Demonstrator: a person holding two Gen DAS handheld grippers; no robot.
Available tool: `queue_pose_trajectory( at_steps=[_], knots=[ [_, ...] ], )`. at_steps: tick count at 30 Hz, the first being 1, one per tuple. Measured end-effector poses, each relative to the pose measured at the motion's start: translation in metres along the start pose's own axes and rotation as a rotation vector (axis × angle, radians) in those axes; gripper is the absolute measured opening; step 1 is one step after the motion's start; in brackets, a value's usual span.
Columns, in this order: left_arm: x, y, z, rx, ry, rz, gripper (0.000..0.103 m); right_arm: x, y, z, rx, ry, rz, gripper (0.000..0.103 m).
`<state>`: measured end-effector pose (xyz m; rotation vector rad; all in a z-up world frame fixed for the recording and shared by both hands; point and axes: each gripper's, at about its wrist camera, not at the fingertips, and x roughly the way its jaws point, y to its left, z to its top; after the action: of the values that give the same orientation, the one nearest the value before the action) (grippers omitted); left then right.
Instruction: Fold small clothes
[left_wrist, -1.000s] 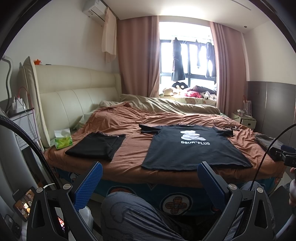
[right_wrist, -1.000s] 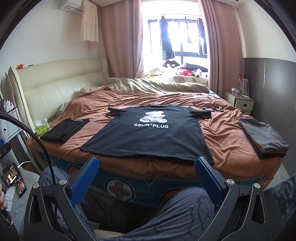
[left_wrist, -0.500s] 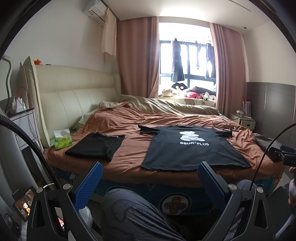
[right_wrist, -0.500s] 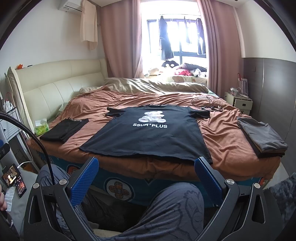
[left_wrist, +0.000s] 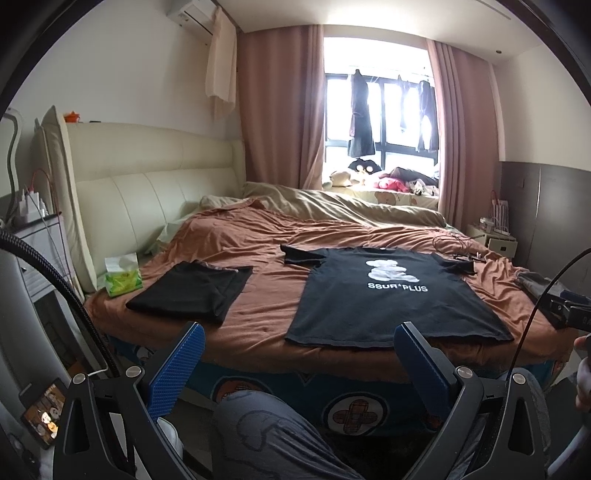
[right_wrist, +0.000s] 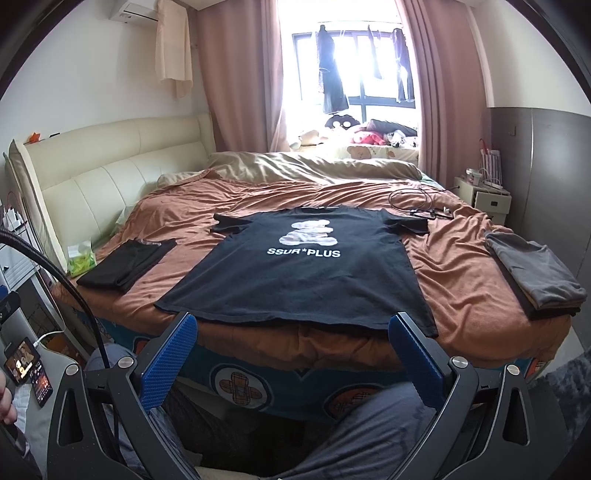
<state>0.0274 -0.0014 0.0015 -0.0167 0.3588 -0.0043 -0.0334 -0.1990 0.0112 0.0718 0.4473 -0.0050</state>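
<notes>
Against the earlier frames, your view has crept a little nearer to the bed (right_wrist: 480, 280): in both cameras the tee (right_wrist: 299, 273) sits slightly larger and lower, and nothing on the bedspread has shifted. Your left gripper (left_wrist: 299, 332) hangs at the bottom of its frame with its two blue fingers (left_wrist: 177, 365) spread wide and nothing between them. Your right gripper (right_wrist: 291, 321) is the same, fingers (right_wrist: 413, 354) wide apart and bare, short of the tee's hem.

The tee lies flat and unfolded in the middle of both frames, print up, showing a white bear and "SSUR*PLUS", its hem at the near edge of the bed.

Count the clothes on the bed: one spread tee; one folded black piece (left_wrist: 192, 291) at left of centre; one folded stack (right_wrist: 532, 277) at the right edge of the right view, grey on top with dark cloth under it, how many layers you cannot tell. That stack is mostly cut off in the left view.

One green tissue pack (left_wrist: 122, 275) stands beside the folded black piece, near the headboard (left_wrist: 155, 206). One cable (right_wrist: 413, 201) coils past the tee's right sleeve. One phone (right_wrist: 27, 369) glows at lower left.
</notes>
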Motion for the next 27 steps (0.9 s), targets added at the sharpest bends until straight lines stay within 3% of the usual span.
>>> queue_pose_trajectory(
  at_steps=[27],
  knots=[
    [0.209,-0.008,0.068,0.034,0.122,-0.012,0.103,0.181,-0.025,0.092,0.016,0.111,-0.001,0.103]
  ],
)
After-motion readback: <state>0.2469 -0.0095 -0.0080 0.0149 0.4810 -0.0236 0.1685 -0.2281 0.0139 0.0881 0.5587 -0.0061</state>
